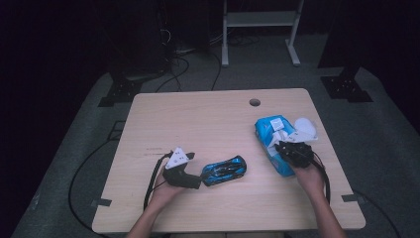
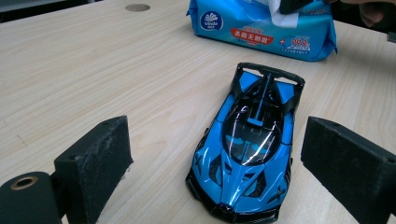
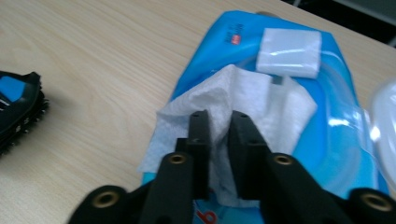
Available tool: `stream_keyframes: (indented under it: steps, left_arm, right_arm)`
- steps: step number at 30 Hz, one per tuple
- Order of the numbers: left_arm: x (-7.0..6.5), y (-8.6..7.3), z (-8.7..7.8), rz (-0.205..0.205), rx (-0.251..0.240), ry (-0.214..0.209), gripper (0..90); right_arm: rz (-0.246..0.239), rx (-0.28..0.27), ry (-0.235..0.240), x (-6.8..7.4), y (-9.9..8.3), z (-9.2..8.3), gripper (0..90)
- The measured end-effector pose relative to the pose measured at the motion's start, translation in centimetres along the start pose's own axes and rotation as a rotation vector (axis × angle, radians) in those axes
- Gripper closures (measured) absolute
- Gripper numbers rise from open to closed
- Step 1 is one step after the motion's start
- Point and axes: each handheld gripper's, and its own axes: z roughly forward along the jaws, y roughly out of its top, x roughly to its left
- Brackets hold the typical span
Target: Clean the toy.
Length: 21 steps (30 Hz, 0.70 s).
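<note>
desk (image 1: 198,119): pale wood top with a round cable hole near its far edge; it carries everything here.

pack (image 1: 271,144): blue wet-wipe pack lying flat near the right edge, long side running toward the near edge. Its lid (image 3: 289,52) is folded back, which I take as opened so that wipes can be drawn out.

car (image 1: 225,170): blue and black toy car near the middle of the near edge, resting on its wheels, side-on to the person. Probably set there as the thing to be wiped.

left gripper (image 2: 215,163): rests on the desk left of the car, jaws wide apart and holding nothing. The car lies between the pads without touching either, so the gripper looks placed to steady it.

right gripper (image 3: 218,140): sits over the near half of the pack, jaws drawn close with a fold of wipe between them; it seems to be pinching, ready to pull up.

wipe (image 3: 243,98): white sheet standing out of the pack's opening, crumpled, partly spread over the blue film.

hidden: the pack's opening lies under the wipe. The print on the pack is too small to read. The car's near end is cut off in the left gripper view. How firmly the pads bite the wipe is unclear.
</note>
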Motion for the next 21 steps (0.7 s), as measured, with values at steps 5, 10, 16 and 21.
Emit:
stream_keyframes:
  steps: [5,10,16,21]
  left_arm:
    - [-0.1,-0.1,0.3,0.011,0.01,-0.034,6.1]
    - [-0.4,-0.1,0.5,0.03,0.028,-0.027,4.5]
    - [-0.5,0.1,0.3,0.04,-0.007,-0.065,4.5]
    - [-0.5,0.2,0.3,0.045,-0.012,-0.067,4.5]
  right_arm:
    - [0.106,0.008,0.041,-1.3,0.2,-0.7,87.0]
    - [0.166,-0.039,0.111,-1.9,0.8,-2.0,87.3]
    - [0.135,-0.13,0.162,-1.1,2.4,-4.6,87.4]
    - [0.073,-0.198,0.262,0.8,4.7,-7.4,87.4]
